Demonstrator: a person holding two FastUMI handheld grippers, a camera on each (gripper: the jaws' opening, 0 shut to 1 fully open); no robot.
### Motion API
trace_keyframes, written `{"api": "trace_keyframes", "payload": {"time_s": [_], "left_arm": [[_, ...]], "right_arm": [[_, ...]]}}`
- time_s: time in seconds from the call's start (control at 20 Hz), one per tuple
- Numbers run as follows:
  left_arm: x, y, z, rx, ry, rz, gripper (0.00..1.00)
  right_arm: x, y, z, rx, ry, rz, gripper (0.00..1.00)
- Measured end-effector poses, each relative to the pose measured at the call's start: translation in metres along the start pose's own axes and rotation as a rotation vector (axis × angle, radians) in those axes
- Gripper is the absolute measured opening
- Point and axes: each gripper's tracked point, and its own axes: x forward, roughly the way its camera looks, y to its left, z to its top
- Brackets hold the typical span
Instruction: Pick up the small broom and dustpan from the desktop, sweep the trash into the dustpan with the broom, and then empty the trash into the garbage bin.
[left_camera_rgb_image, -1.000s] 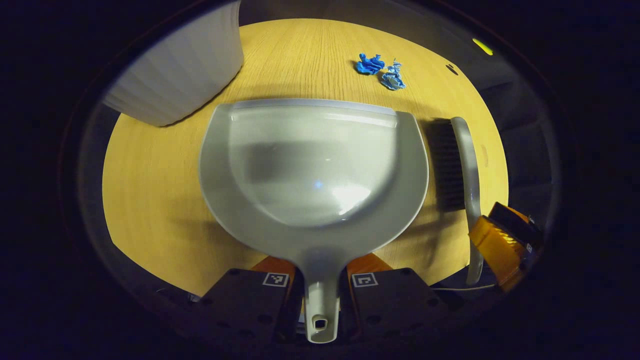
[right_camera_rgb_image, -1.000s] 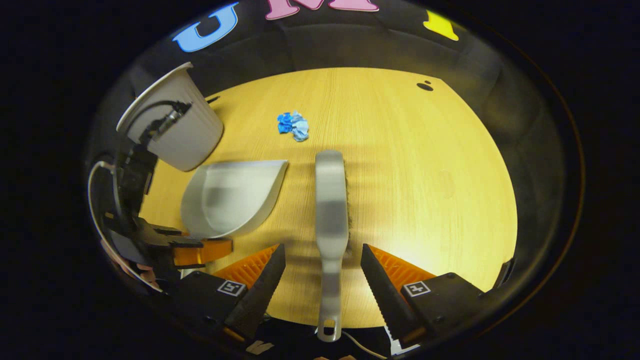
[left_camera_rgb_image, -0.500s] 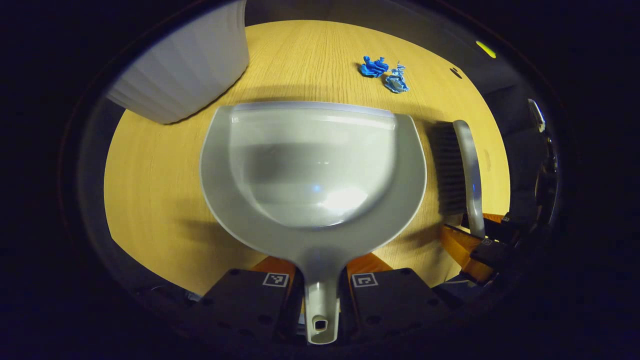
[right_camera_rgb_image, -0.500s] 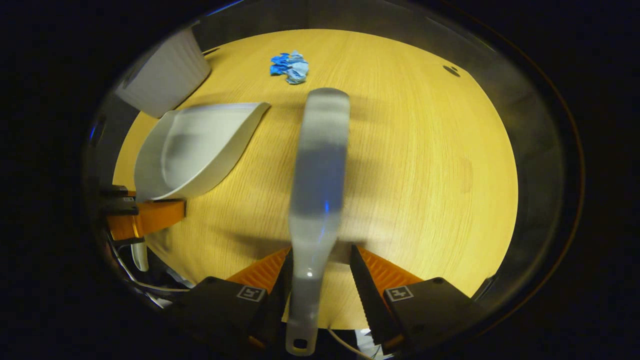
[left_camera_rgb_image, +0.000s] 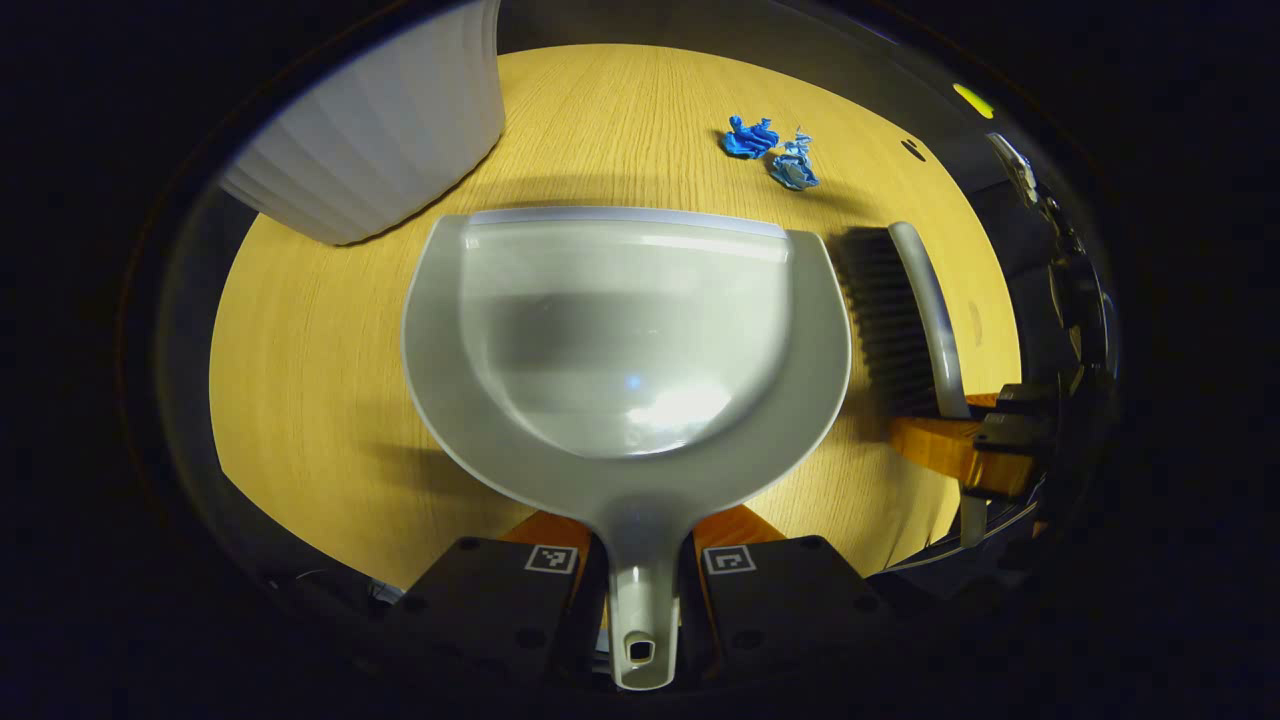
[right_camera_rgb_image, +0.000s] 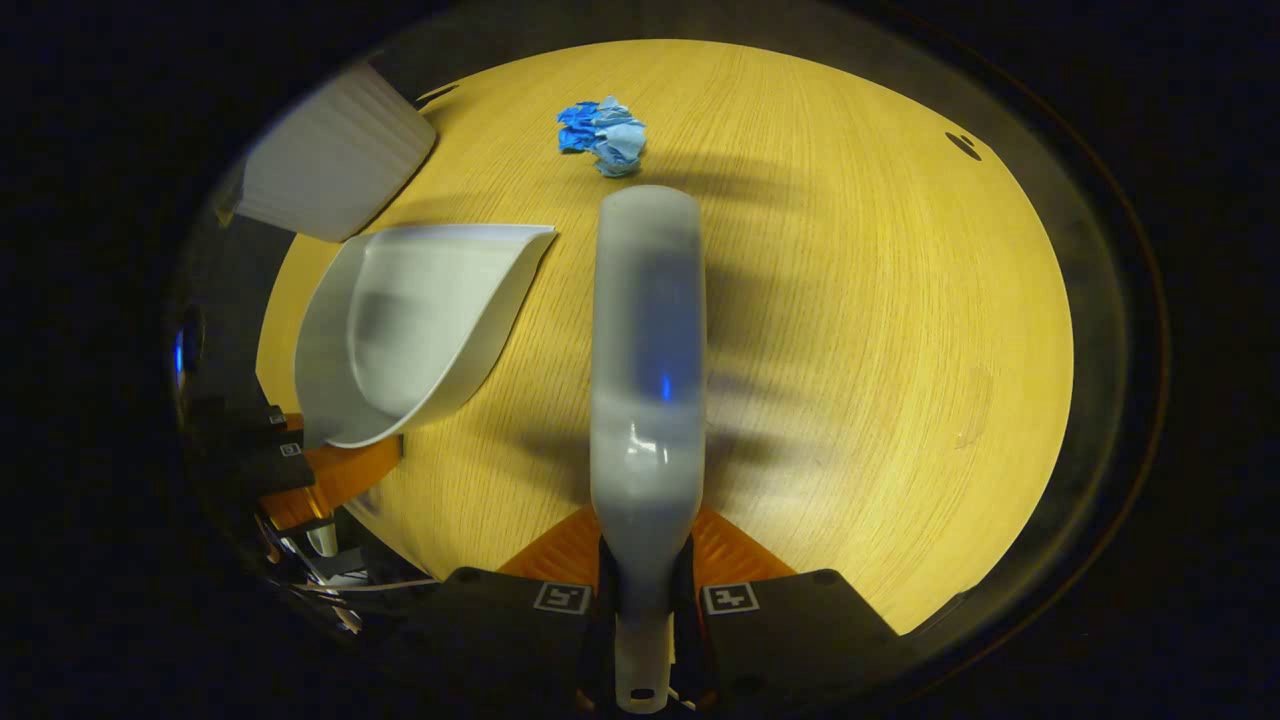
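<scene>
Since a second ago: right gripper (right_camera_rgb_image: 645, 600) closed from wide apart onto the broom (right_camera_rgb_image: 648, 350) handle, both fingers now pressed against it from either side. Half a second ago still a gap beside the handle; now none visible. Broom brought nearer to the blue trash (right_camera_rgb_image: 604, 135), its far end now just short of the crumpled wad in the right gripper view. Unclear whether the broom rests on the desktop (right_camera_rgb_image: 880, 330) or hangs just above it; shadow spread to the right of it on the wood.

Left gripper (left_camera_rgb_image: 640, 600) unchanged: clamped on the dustpan (left_camera_rgb_image: 625, 340) handle, which runs straight back between the fingers at the bottom of the left gripper view. Dustpan in much the same place as before, open mouth turned away from the gripper toward the far side of the desktop (left_camera_rgb_image: 300, 380).

Seen from the left gripper view: broom (left_camera_rgb_image: 915, 315) just to the right of the dustpan, bristles facing the pan's side wall, close beside it but apart. Right gripper (left_camera_rgb_image: 960, 445) at the near end of that broom, gripping below the bristle head. Trash (left_camera_rgb_image: 772, 152) in two blue crumpled bits beyond the pan's front lip and off to its right, well clear of it.

Garbage bin (left_camera_rgb_image: 380, 130), white and ribbed, at the far left of the desktop, near the dustpan's left front corner. Same bin (right_camera_rgb_image: 335, 175) in the right gripper view, up left, behind the dustpan (right_camera_rgb_image: 420, 320), with the left gripper (right_camera_rgb_image: 320, 470) at the pan's near end.
</scene>
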Motion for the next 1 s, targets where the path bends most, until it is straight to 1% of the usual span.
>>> {"api": "trace_keyframes", "payload": {"time_s": [0.15,0.2,0.35,0.4,0.5,0.55,0.65,0.7,0.8,0.9,1.0], "left_arm": [[0.000,0.000,0.001,0.014,0.010,-0.006,0.30],[0.000,0.000,0.000,0.020,0.014,-0.011,0.30],[-0.001,0.004,0.000,0.030,0.029,-0.015,0.30],[-0.002,0.007,0.000,0.046,0.035,-0.009,0.29],[-0.003,0.014,0.002,0.087,0.047,0.006,0.29],[-0.003,0.019,0.005,0.109,0.050,0.018,0.29],[-0.004,0.030,0.014,0.172,0.058,0.042,0.29],[-0.004,0.033,0.019,0.203,0.060,0.047,0.29],[-0.008,0.037,0.026,0.263,0.058,0.044,0.30],[-0.010,0.039,0.033,0.333,0.070,0.048,0.29],[-0.010,0.040,0.040,0.372,0.087,0.054,0.29]], "right_arm": [[-0.012,-0.007,0.024,0.002,-0.023,0.001,0.26],[-0.017,-0.010,0.032,-0.006,-0.034,-0.002,0.22],[-0.032,-0.024,0.072,-0.025,-0.082,-0.018,0.21],[-0.037,-0.030,0.088,-0.010,-0.099,-0.022,0.31],[-0.042,-0.046,0.121,0.002,-0.144,-0.056,0.20],[-0.042,-0.055,0.135,-0.015,-0.150,-0.077,0.32],[-0.040,-0.069,0.159,-0.067,-0.133,-0.103,0.32],[-0.039,-0.072,0.170,-0.085,-0.122,-0.109,0.26],[-0.032,-0.078,0.192,-0.123,-0.114,-0.123,0.26],[-0.024,-0.085,0.212,-0.208,-0.090,-0.144,0.26],[-0.015,-0.091,0.228,-0.301,-0.056,-0.165,0.26]]}}
